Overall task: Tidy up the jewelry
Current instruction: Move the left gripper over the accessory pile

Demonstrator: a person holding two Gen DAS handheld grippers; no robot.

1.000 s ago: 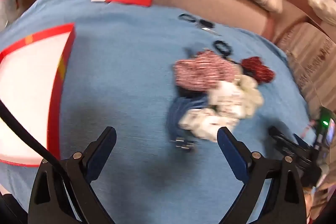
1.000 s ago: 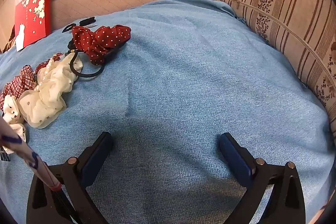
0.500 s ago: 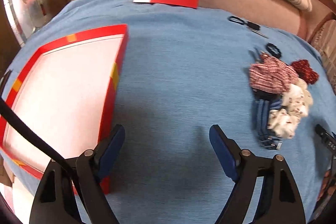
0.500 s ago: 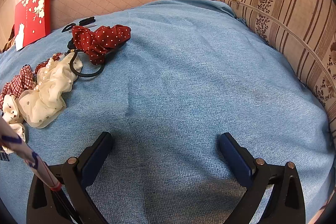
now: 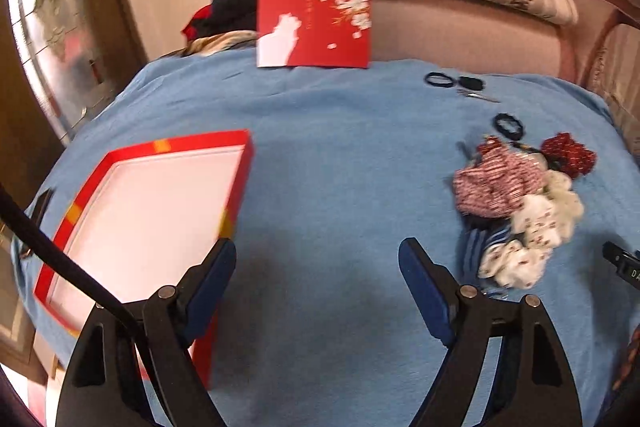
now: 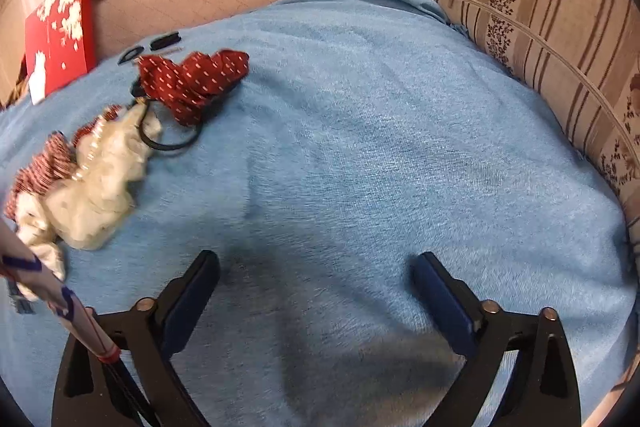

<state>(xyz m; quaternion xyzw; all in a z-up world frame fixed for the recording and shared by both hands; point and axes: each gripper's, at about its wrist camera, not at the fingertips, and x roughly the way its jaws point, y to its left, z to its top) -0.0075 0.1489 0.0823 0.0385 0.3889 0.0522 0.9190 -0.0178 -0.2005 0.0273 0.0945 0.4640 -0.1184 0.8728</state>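
A pile of fabric scrunchies (image 5: 520, 203) lies on the blue cloth at the right of the left wrist view: checked red, cream, floral white and a dark red dotted scrunchie (image 5: 568, 153). Black hair ties (image 5: 509, 125) lie behind it. An open red box (image 5: 148, 211) with a white inside sits at the left. My left gripper (image 5: 318, 259) is open and empty above the cloth between box and pile. My right gripper (image 6: 316, 271) is open and empty over bare cloth; the dotted scrunchie (image 6: 192, 79) and a cream scrunchie (image 6: 100, 183) lie to its far left.
A red lid with white blossoms (image 5: 314, 15) leans against the sofa back. Striped cushions (image 6: 540, 27) border the blue cloth (image 6: 360, 127) at the back and right. More black hair ties (image 5: 454, 81) lie near the lid. A dark cable (image 5: 60, 263) crosses the box.
My left gripper has swung left, away from the scrunchie pile, toward the red box, and has pulled back. My right gripper has shifted slightly; its view now shows motion blur.
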